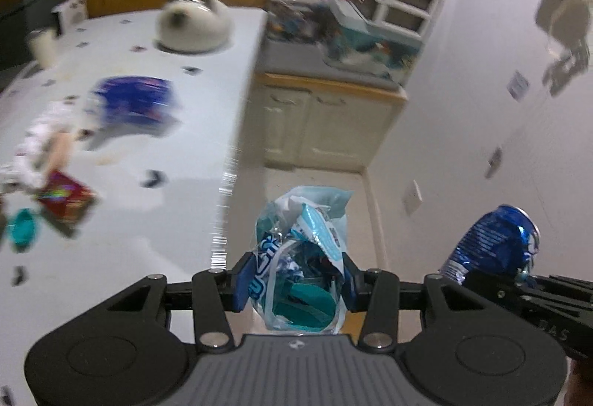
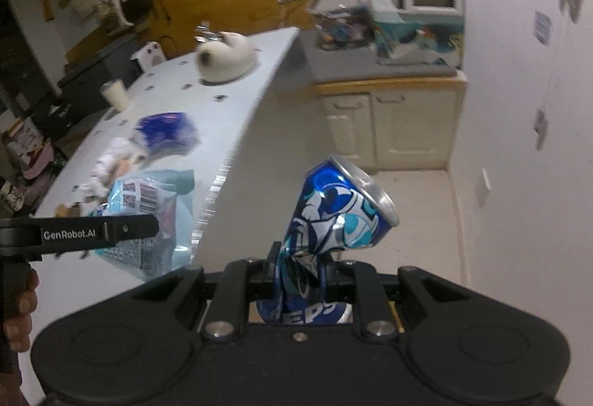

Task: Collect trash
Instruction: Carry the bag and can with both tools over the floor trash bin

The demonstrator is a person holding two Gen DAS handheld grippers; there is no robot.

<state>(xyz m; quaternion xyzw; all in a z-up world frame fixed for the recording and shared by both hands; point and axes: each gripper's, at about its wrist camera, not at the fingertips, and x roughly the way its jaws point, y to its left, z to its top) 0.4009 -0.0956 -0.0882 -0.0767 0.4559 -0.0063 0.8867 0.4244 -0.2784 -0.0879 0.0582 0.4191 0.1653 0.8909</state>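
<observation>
Your left gripper point(image 1: 296, 280) clamps a crumpled light-blue plastic wrapper point(image 1: 302, 250) just off the white table point(image 1: 129, 258) edge. Your right gripper point(image 2: 300, 272) pinches a crushed Pepsi can point(image 2: 333, 217) (rim tilted right) above the floor.

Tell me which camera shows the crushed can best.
Right wrist: the crushed Pepsi can sits centered in the right tool, logo and dented middle clear. Left wrist catches only its side at the frame's right edge.

A home kitchen, by the look of it.
Cream cupboard doors point(image 2: 389, 124) under a wood-edged grey countertop point(image 2: 370, 67), a long white table point(image 1: 122, 146), and what seems, through blur, a kettle point(image 2: 226, 57).
</observation>
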